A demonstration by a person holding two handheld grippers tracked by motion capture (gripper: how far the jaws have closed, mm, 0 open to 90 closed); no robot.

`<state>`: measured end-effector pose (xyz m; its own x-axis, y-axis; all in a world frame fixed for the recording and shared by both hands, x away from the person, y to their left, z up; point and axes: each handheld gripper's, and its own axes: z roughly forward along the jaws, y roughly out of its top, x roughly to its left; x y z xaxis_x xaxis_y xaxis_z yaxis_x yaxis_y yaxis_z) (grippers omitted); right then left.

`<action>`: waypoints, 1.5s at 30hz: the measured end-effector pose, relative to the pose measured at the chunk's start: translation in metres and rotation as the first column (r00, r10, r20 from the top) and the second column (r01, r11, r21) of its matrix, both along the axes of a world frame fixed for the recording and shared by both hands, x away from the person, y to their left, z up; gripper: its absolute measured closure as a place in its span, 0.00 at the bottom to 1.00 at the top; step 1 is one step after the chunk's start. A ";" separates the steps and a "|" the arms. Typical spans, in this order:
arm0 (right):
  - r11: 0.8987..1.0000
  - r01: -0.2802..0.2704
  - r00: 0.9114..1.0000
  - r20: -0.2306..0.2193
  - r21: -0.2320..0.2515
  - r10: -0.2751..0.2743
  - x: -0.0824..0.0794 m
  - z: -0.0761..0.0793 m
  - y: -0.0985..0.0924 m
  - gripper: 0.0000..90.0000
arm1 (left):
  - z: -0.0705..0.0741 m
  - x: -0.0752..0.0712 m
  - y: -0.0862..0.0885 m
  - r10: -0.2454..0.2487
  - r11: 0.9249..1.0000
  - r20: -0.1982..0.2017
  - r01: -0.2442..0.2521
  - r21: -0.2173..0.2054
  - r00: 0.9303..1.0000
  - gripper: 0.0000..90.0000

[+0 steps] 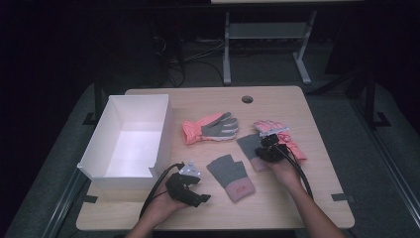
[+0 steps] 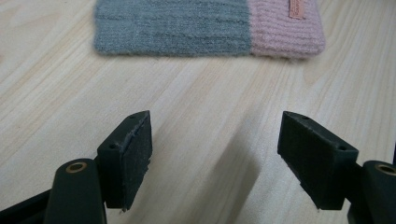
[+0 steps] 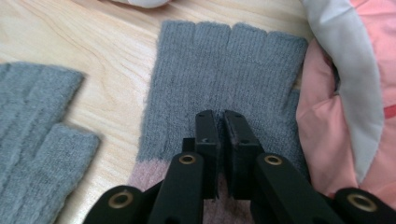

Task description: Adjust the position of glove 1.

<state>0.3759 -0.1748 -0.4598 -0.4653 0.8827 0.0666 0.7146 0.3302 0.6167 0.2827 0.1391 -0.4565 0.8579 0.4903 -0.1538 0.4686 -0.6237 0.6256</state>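
Right gripper (image 3: 220, 122) pinches grey knit glove (image 3: 224, 79) on wooden table (image 1: 317, 208).

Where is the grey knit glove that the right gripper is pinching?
High view, right of centre: the grey knit glove lies against the pink ski glove, under the right gripper.

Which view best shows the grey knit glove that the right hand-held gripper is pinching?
The right gripper view: the right hand-held gripper is shut on the grey knit glove, its fabric pinched between the pads. The high view shows that glove small and partly covered. The left gripper view shows its mate instead.
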 end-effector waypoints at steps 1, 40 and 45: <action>1.000 0.001 1.000 0.001 0.014 -0.001 0.000 0.000 -0.002 0.95 | 0.000 0.000 -0.001 0.009 1.000 -0.002 -0.009 -0.010 1.000 0.29; 0.960 -0.176 0.984 0.046 0.218 0.170 -0.059 0.043 0.015 0.97 | 0.006 0.012 -0.003 -0.006 0.999 0.007 0.006 -0.033 1.000 0.29; 0.956 -0.196 0.981 0.041 0.219 0.192 -0.066 0.042 0.027 0.97 | 0.006 0.014 -0.004 -0.007 0.999 0.009 0.007 -0.035 1.000 0.29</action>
<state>0.3095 -0.1475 -0.4179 -0.6292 0.7394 0.2394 0.6377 0.3151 0.7029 0.2965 0.1347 -0.4500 0.8626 0.4790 -0.1628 0.4586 -0.6044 0.6514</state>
